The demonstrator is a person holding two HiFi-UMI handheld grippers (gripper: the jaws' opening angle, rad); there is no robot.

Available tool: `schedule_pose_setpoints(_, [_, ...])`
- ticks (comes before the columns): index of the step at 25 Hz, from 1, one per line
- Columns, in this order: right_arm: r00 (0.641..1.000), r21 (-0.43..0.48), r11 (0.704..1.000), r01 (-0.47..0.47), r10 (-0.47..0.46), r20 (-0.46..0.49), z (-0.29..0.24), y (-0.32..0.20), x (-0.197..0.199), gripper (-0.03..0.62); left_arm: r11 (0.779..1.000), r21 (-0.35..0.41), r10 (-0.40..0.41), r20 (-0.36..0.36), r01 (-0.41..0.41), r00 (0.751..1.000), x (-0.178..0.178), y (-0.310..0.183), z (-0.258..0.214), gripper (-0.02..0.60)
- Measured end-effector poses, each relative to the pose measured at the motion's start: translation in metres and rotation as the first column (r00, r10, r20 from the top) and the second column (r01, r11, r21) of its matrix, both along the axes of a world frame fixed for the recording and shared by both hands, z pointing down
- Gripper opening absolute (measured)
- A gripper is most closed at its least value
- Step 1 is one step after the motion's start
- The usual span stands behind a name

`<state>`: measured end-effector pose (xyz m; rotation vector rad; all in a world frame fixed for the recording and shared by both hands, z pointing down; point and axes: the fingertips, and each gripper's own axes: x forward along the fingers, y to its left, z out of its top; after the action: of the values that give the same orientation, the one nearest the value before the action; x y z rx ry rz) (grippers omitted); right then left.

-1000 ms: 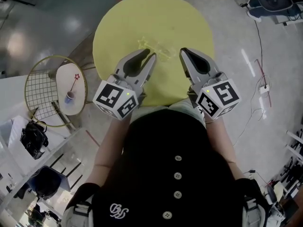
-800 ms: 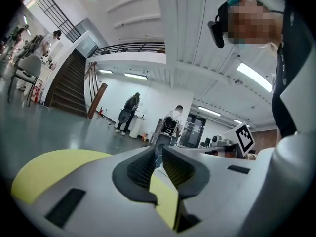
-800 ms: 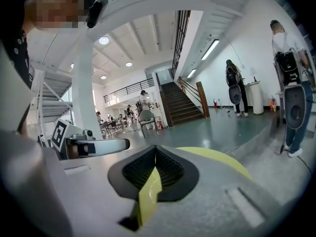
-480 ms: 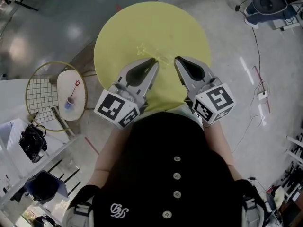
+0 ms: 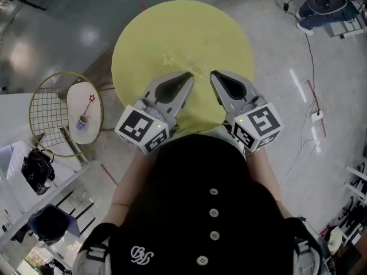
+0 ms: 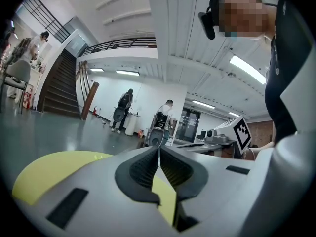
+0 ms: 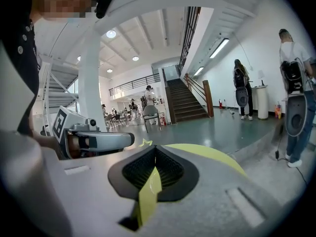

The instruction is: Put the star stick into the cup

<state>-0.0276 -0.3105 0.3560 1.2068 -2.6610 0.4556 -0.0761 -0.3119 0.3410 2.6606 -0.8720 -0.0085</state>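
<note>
Grey plastic left claw (image 5: 188,75) has just clenched on nothing; the right claw (image 5: 214,74) is clenched empty too. Both hover over the round yellow counter (image 5: 172,27), near the pale yellow star stick (image 7: 144,143) lying flat ahead. Reopen one, come low, pinch its thin shaft.

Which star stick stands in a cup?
The red star stick, in the cup on the small table; the yellow star stick lies on the yellow table.
</note>
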Motion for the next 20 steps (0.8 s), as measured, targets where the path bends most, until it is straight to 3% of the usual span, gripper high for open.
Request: schedule_pose_setpoints(20, [1.0,-0.031,1.0,-0.004,0.004,-0.014,0.012,0.0,0.001,0.003,0.999,-0.037,-0.01,-0.005,0.01,1.0,-0.002,0.001,0.011,0.025])
